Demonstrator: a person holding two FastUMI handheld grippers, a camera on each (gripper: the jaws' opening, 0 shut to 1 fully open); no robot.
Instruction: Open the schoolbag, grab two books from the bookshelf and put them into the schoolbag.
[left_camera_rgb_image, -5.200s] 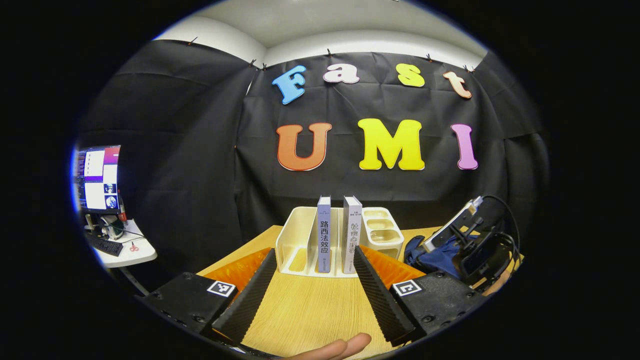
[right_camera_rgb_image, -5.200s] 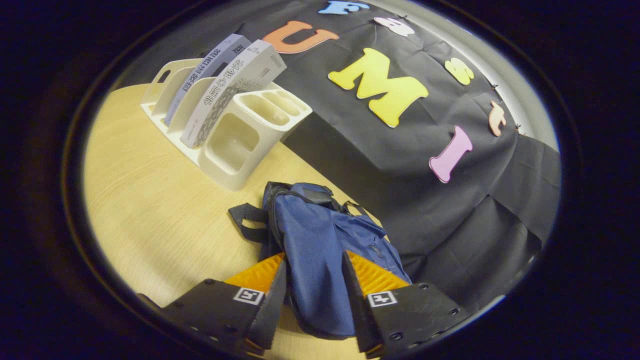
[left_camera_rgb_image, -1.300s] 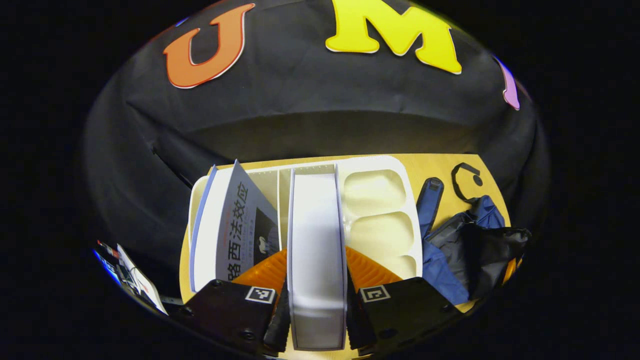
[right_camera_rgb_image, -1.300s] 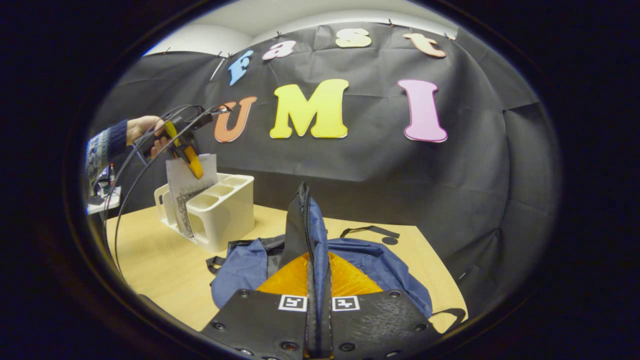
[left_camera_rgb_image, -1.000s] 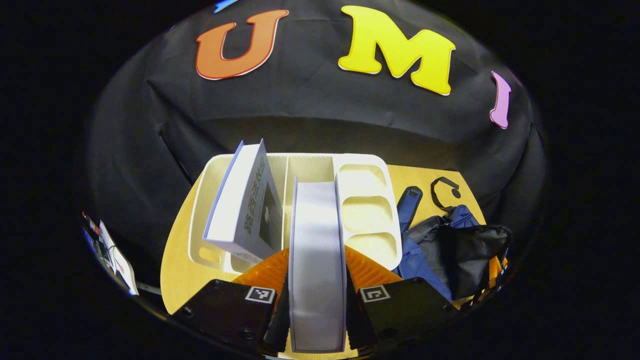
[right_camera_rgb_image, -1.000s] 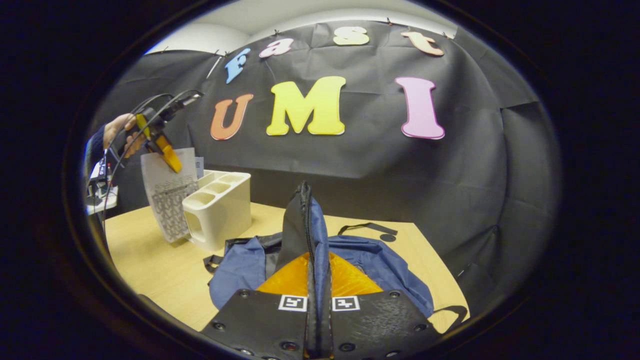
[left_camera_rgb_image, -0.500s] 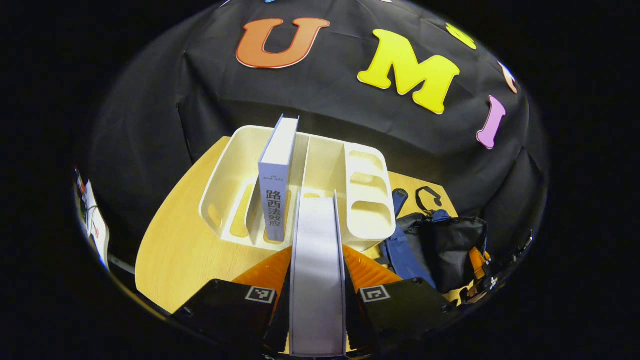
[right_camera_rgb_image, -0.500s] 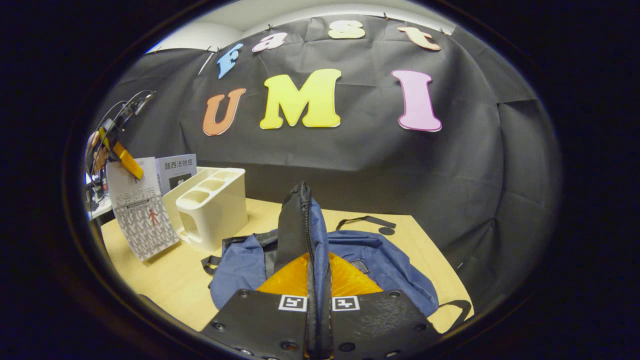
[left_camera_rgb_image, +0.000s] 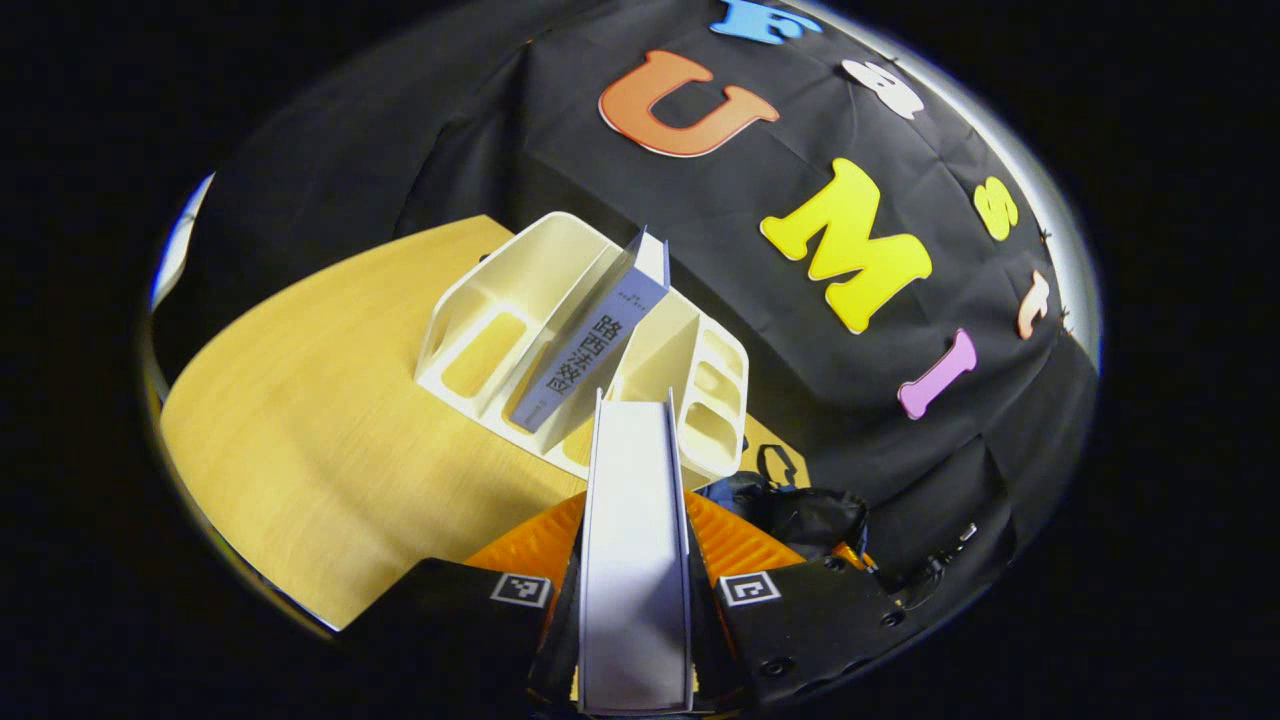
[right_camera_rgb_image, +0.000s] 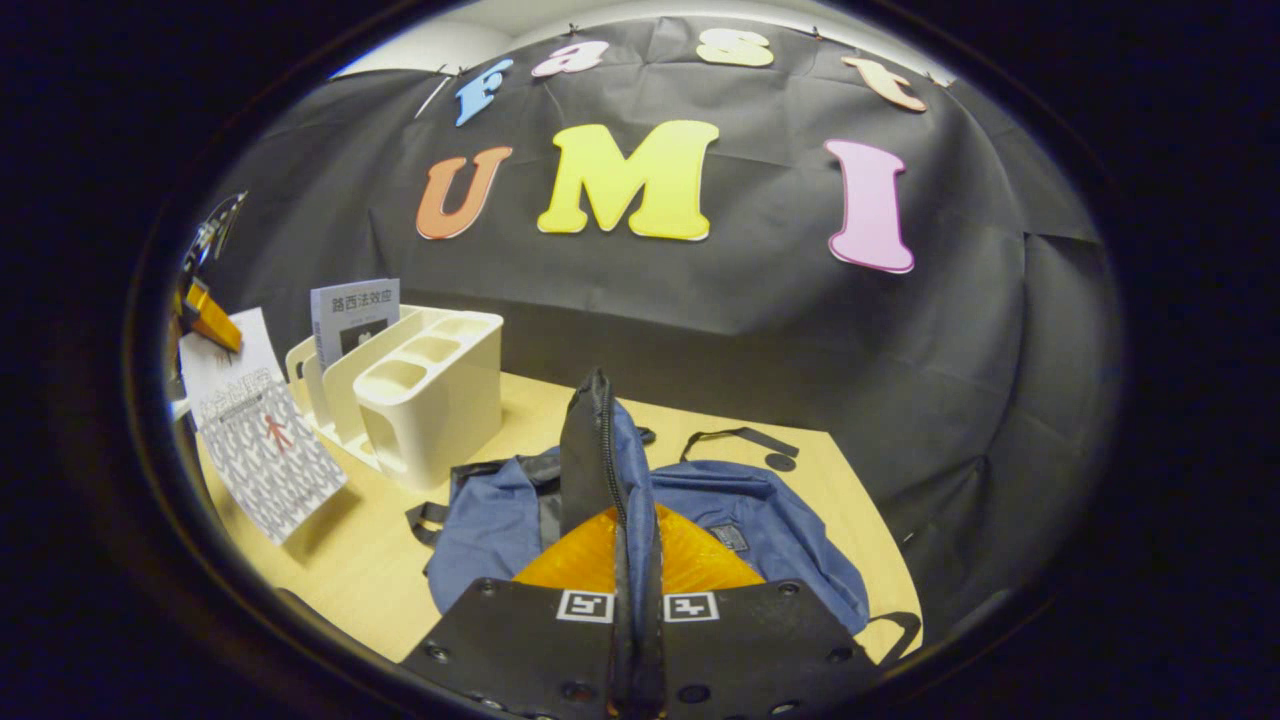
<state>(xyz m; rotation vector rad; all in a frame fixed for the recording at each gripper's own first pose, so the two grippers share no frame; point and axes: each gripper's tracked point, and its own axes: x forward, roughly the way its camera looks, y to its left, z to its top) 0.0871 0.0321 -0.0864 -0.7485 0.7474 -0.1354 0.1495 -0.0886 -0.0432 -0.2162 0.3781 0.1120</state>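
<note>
Left gripper view puts the first book (left_camera_rgb_image: 632, 540) right between our fingers: the left gripper (left_camera_rgb_image: 634, 640) is pinching it across its thickness, both pads pressed on the covers, with the page edge facing us. From the right gripper view, this same book (right_camera_rgb_image: 262, 438) hangs clear of the bookshelf (right_camera_rgb_image: 420, 390), above the table (right_camera_rgb_image: 350, 570), and tilts.

We judge it a stiff, fairly light paperback, yet its smooth covers could slip or swing while it is held at 1 end only. A grip nearer the middle of the cover would swing less.

The second book (left_camera_rgb_image: 590, 345) stands slanted in a slot of the bookshelf (left_camera_rgb_image: 480, 320). Its spine faces out, so we would take it across the spine, high up.

Our right gripper (right_camera_rgb_image: 637, 640) is closed on the zipper edge of the schoolbag (right_camera_rgb_image: 760, 530), lifting a flap of soft blue cloth. This fabric is limp and would sag shut if released, so holding the mouth up matters while 2 books go in. We cannot tell how wide the opening is from here.
</note>
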